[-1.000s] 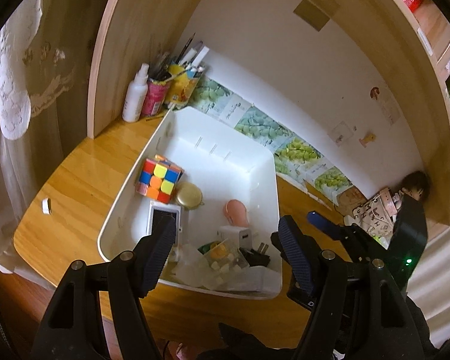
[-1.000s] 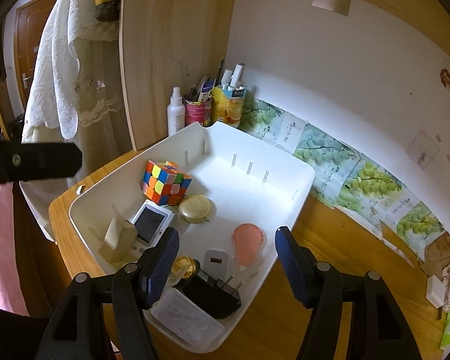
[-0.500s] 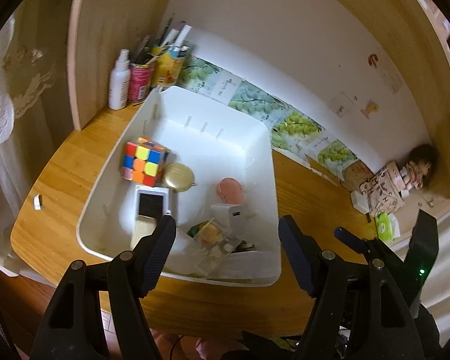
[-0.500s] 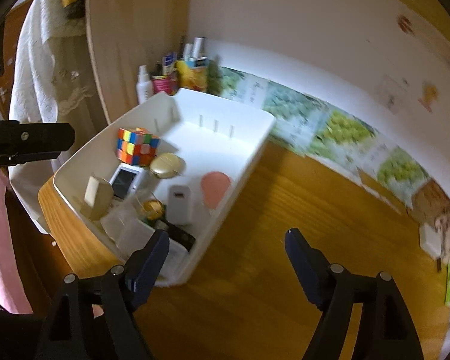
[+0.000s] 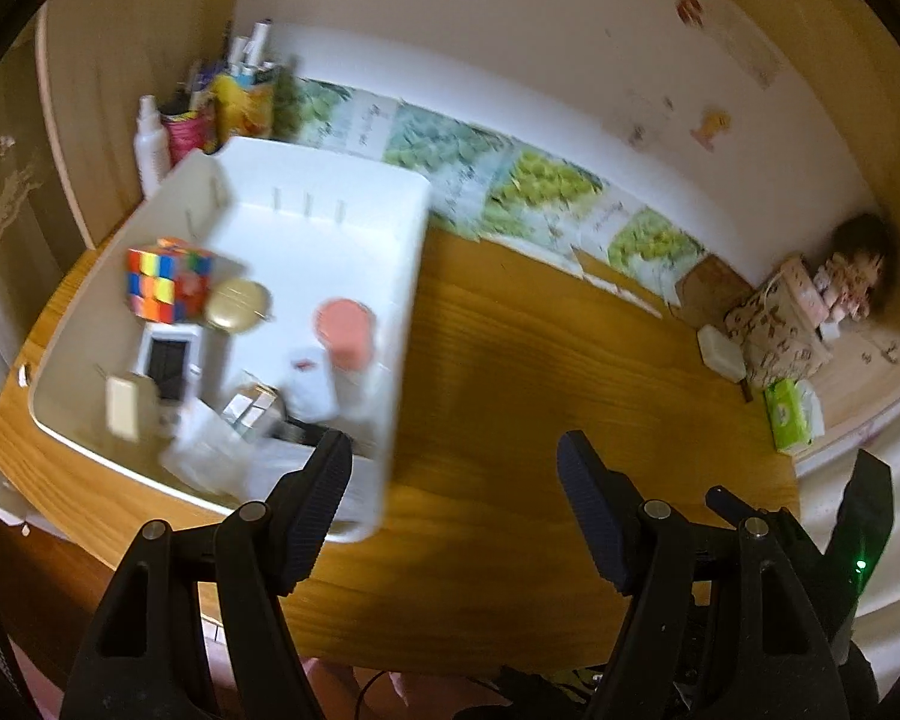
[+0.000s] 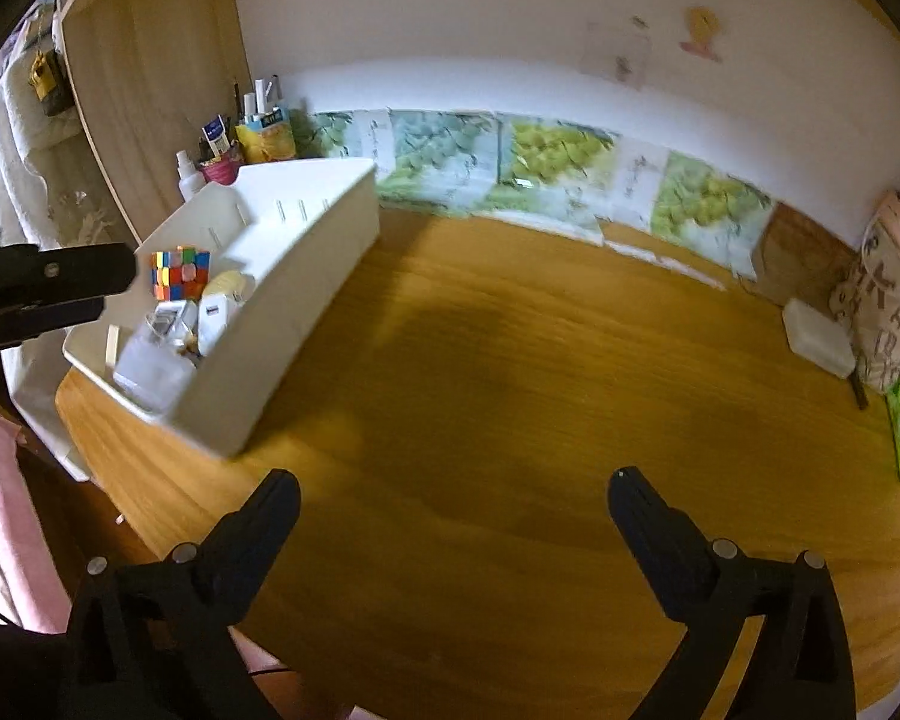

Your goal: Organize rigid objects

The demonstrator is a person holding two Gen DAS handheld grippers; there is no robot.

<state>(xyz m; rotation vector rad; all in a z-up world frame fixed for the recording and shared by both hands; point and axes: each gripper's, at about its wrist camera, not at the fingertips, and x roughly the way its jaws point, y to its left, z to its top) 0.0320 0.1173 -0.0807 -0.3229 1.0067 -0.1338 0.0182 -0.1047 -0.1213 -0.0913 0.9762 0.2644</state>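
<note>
Both empty, left gripper (image 5: 453,468) parted, right gripper (image 6: 453,501) just spread wide over bare desk (image 6: 510,372) beside the white bin (image 6: 282,324): best steadied before reaching back for one item.

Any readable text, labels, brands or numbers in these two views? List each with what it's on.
None can be read for certain.
Patterned bag: large letter shapes, blurred, no word readable.
Green tissue pack: round logo, too small.
Leaf-print sheets along the wall: vertical script, blurred.
Yellow pen cup: print, blurred.
Blue tag above the pink cup: white marks, unreadable.
</note>
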